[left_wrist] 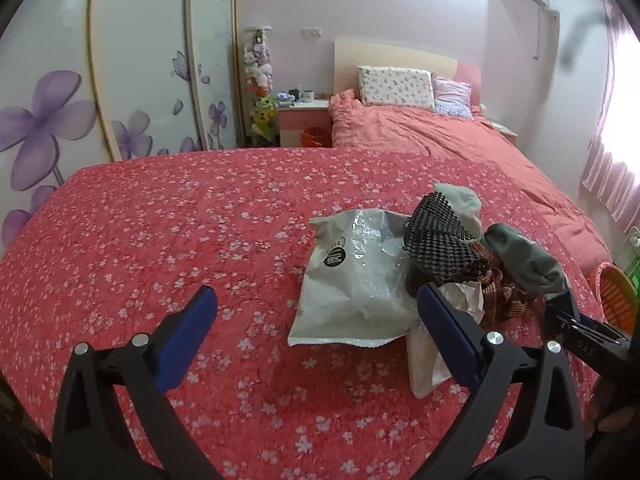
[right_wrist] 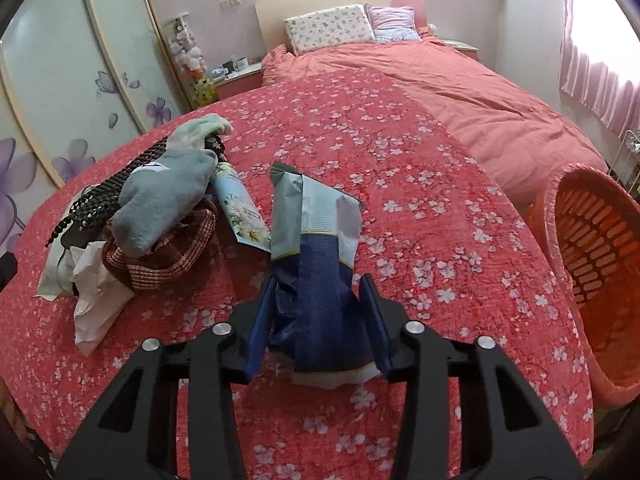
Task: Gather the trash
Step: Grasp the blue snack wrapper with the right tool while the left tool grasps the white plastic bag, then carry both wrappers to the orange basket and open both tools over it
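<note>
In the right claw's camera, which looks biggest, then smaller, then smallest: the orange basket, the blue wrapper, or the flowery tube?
1. Orange basket, biggest.
2. Blue wrapper, though it sits very near the camera, so it may look bigger than it is.
3. Flowery tube, smallest, partly hidden under the grey sock.

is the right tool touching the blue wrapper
Touching. The right wrist view shows the right tool with both pads pressed against the crumpled blue wrapper, which stands between them above the bedspread.
</note>
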